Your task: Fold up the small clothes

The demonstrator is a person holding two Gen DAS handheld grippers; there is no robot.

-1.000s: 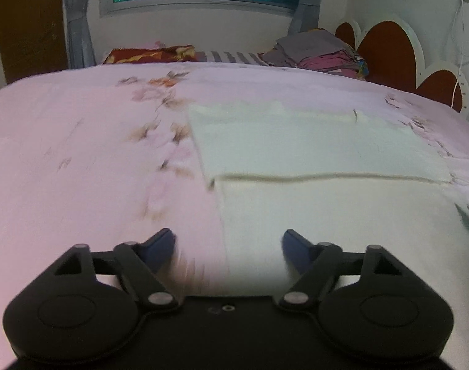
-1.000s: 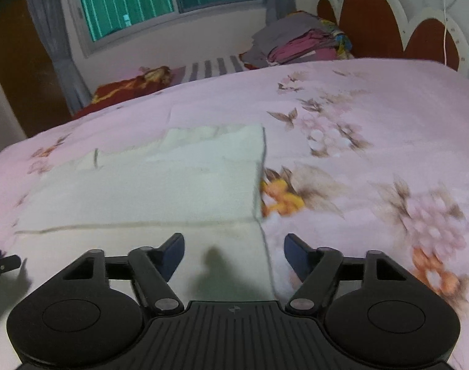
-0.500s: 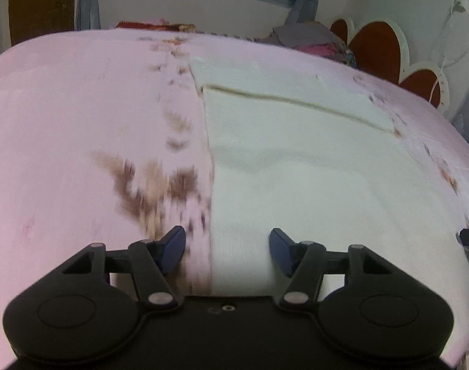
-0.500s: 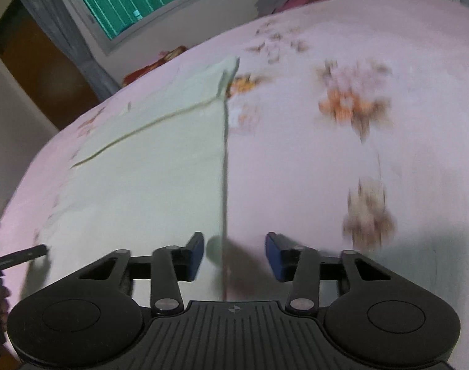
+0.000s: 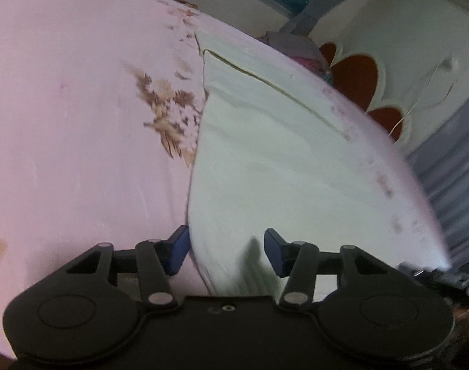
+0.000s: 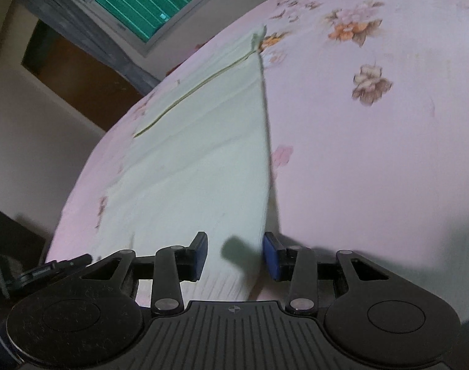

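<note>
Cloth [image 5: 284, 166], pale cream, lies flat on the bed [image 5: 80, 123] over the pink floral sheet, far end already folded over with a visible hem line. Near edge runs right up to both tools.

Left gripper [image 5: 225, 249]: jaws spread, near-left corner of the cloth sits between them, not pinched. Right gripper [image 6: 234, 254]: jaws spread too, straddling the near-right edge and corner of the cloth [image 6: 203, 160]; nothing gripped.

Step in hand, as I judge it: take both near corners for the next fold. To do it well: push each tool low so one pad slides under the corner, clench on the cloth layers only, not the sheet. Grip both corners equally close to the side edges so the fold comes out square. Lift together, keep the edge taut, carry toward the far hem. Frames are motion-blurred, so exact pad-to-cloth contact is unclear.
</note>
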